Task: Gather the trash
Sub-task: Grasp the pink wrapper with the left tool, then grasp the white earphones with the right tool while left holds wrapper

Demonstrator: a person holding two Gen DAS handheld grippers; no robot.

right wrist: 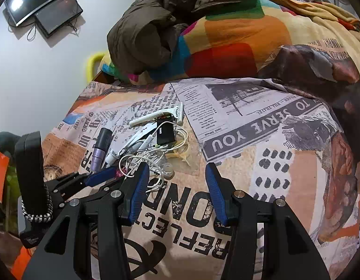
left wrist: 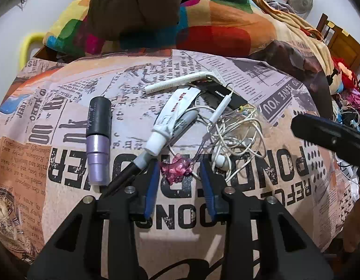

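Observation:
A crumpled pink wrapper (left wrist: 177, 170) lies on the newspaper-print bedsheet (left wrist: 180, 219). My left gripper (left wrist: 179, 164) straddles it, one blue pad on each side. The right pad stands clear of the wrapper, so the gripper is open. From the right wrist view the left gripper (right wrist: 110, 173) reaches in from the left, with the pink wrapper (right wrist: 121, 171) at its tips. My right gripper (right wrist: 176, 166) hangs open over the sheet with nothing between its pads; an earbud (right wrist: 168, 169) lies just beyond its left fingertip. A clear, yellowish plastic wrapper (right wrist: 185, 156) sits further out.
Beside the wrapper lie a purple-and-black tube (left wrist: 98, 140), a white cream tube (left wrist: 170, 121), a marker (left wrist: 142, 161), a white razor (left wrist: 180, 81), a black card (left wrist: 224, 95) and tangled white earphones (left wrist: 236, 135). A colourful blanket (left wrist: 215, 28) and a brown jacket (left wrist: 133, 7) are heaped behind.

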